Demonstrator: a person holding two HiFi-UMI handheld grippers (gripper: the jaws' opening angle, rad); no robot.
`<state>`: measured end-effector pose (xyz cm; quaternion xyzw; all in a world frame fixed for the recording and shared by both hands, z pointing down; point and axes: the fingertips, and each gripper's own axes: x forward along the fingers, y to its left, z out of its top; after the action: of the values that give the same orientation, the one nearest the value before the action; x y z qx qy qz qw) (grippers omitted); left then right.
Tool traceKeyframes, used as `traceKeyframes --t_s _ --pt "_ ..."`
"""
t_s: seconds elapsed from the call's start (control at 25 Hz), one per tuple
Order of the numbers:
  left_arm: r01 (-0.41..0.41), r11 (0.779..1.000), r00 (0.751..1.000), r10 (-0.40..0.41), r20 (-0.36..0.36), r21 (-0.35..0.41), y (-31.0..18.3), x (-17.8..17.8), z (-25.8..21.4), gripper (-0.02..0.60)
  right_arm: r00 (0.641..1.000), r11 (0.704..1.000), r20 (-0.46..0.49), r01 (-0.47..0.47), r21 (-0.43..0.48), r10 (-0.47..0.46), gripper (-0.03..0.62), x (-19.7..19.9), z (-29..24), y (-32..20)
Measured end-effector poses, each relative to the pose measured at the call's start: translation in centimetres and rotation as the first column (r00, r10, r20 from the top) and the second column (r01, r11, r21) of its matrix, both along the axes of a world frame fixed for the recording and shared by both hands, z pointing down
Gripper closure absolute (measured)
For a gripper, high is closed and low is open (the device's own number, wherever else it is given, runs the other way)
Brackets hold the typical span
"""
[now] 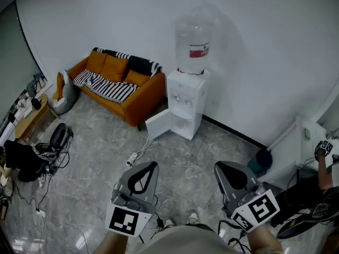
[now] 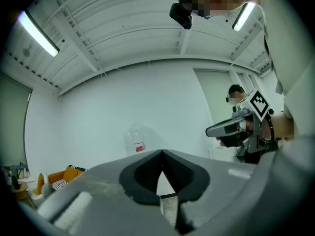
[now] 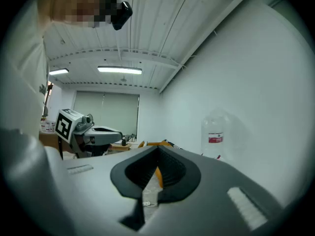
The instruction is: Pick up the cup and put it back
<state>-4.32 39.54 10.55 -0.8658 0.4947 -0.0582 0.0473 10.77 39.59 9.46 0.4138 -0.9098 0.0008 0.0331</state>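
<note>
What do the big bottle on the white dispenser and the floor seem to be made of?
Large clear bottle: probably transparent plastic; the wall shows through it. Grey floor: glossy veined tile or stone, with pale streaks and light reflections; which, unclear.

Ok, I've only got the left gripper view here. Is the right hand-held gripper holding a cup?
Observer: No, the right gripper view shows the right hand-held gripper shut, nothing between its jaws.
Operator: What's under the water bottle?
Observer: A white dispenser with its lower door swung open.
Operator: Any cup on the floor?
Observer: None visible; the head view shows a power strip lying before the dispenser.
</note>
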Motion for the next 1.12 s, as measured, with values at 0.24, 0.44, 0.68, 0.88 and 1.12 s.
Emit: traceKeyframes --t_s 0.24,0.44,0.68,0.88,1.12 --pt "0.014 1.000 1.000 -0.014 -0.003 -0.001 -0.2 1.8 -0.5 0.579 0.999 1.000 0.034 0.001 -0.021 0.000 0.591 2.1 -0.1 -0.2" --pt "0.022 1.000 1.000 -0.021 0.015 -0.007 -0.4 3.2 -0.5 0.579 0.999 1.000 0.043 0.010 -0.014 -0.010 0.591 3.3 -0.2 -0.5" --pt "0.030 0.999 0.999 -0.029 0.016 -0.022 -0.8 5.4 0.1 0.580 0.997 1.000 0.078 0.008 -0.012 -0.007 0.591 5.9 0.0 -0.8" --pt "0.029 0.999 1.000 -0.029 0.001 -0.027 -1.5 7.8 0.0 0.580 0.994 1.000 0.109 -0.019 0.016 0.017 0.326 8.4 -0.5 -1.4" --pt "0.047 0.999 0.999 -0.047 0.022 -0.013 -2.0 10.0 0.5 0.580 0.993 1.000 0.115 -0.018 0.021 0.015 0.301 10.9 0.3 -2.2"
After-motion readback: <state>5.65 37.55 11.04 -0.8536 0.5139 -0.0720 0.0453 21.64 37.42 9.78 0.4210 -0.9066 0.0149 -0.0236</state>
